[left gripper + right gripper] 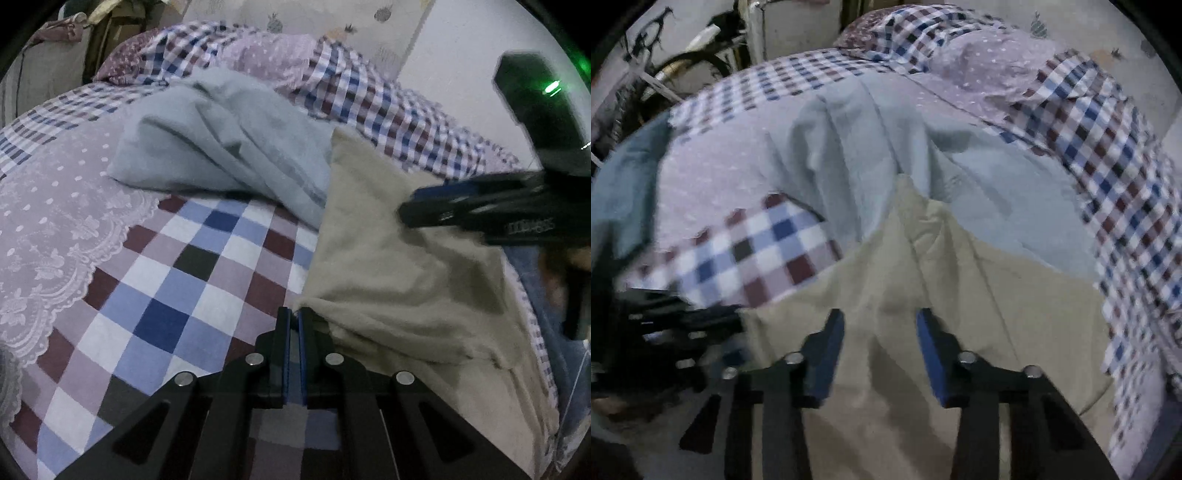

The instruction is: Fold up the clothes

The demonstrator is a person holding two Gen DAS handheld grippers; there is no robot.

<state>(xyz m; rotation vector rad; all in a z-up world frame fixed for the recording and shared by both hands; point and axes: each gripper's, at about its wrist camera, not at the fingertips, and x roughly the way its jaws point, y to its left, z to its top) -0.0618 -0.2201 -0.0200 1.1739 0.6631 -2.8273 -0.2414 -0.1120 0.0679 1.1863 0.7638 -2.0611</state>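
Two garments, beige cloth (399, 280) and grey cloth (221, 144), lie on a checked bedspread (184, 280).

Beige garment (388, 266) – soft matt cloth; checked bedsheet (192, 266) – smooth woven cotton look.

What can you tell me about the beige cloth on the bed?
The beige cloth looks soft, plain and creased. It lies on the checked bedspread, one end rising to a point against the pale blue cloth. The left gripper pinches its corner. The right gripper hangs open over its middle.
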